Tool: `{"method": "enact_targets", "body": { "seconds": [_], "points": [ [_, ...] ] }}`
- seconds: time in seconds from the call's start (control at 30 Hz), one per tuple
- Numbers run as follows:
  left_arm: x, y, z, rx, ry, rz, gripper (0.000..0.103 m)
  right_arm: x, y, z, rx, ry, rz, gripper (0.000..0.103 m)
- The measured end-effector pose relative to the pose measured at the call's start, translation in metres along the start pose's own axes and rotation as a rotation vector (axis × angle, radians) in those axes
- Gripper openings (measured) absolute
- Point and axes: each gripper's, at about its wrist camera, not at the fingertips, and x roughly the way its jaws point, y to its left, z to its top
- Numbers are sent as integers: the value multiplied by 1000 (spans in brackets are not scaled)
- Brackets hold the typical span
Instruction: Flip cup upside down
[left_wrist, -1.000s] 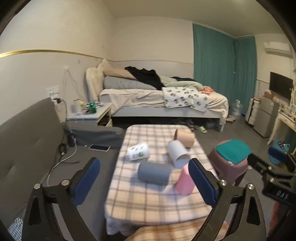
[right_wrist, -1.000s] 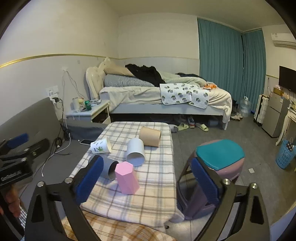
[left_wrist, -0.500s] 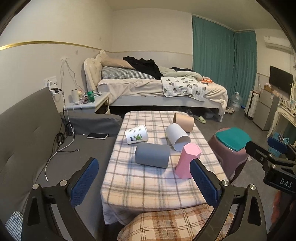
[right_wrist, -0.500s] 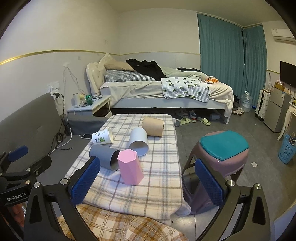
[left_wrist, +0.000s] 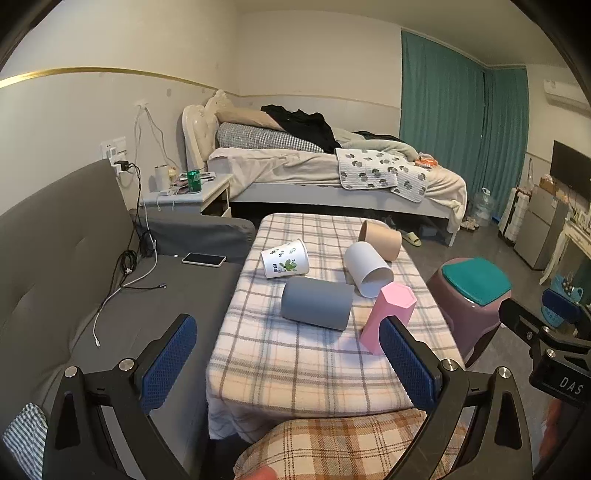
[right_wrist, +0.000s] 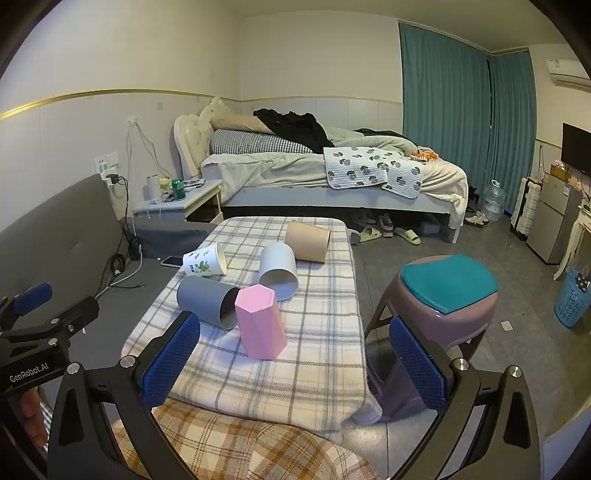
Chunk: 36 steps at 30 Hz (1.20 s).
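Both grippers hung spread and empty short of the table (left_wrist: 295, 369), and the grey cup (right_wrist: 207, 301) lay sideways, mouth facing right, ahead-left of the right gripper (right_wrist: 295, 365), probably nearer the left gripper (left_wrist: 291, 365).

I can't see the pink cup (left_wrist: 388, 317) base behind my left tool's right finger (left_wrist: 406, 363).

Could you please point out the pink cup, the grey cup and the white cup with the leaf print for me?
pink cup (right_wrist: 260, 325): right wrist view, on its facing side wall.
grey cup (left_wrist: 316, 308): left wrist view, on the middle of its side, lying down.
white cup with the leaf print (left_wrist: 284, 258): left wrist view, on its printed side.
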Motion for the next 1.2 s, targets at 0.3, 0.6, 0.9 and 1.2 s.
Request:
{"method": "enact_targets", "body": {
  "seconds": [0.3,0.6,0.9,1.2],
  "points": [
    [0,1,-1,5,1,-1,102,4,2,-3,-11,12,3,103],
    [0,1,-1,5,2,1,102,5,2,-5,-12,8,2,103],
    [0,2,-1,5,3,0,102,5,2,-6,-12,9,2,103],
    [0,3,-2,9,7,1,102,6,3,-8,-16,12,3,103]
  ]
}}
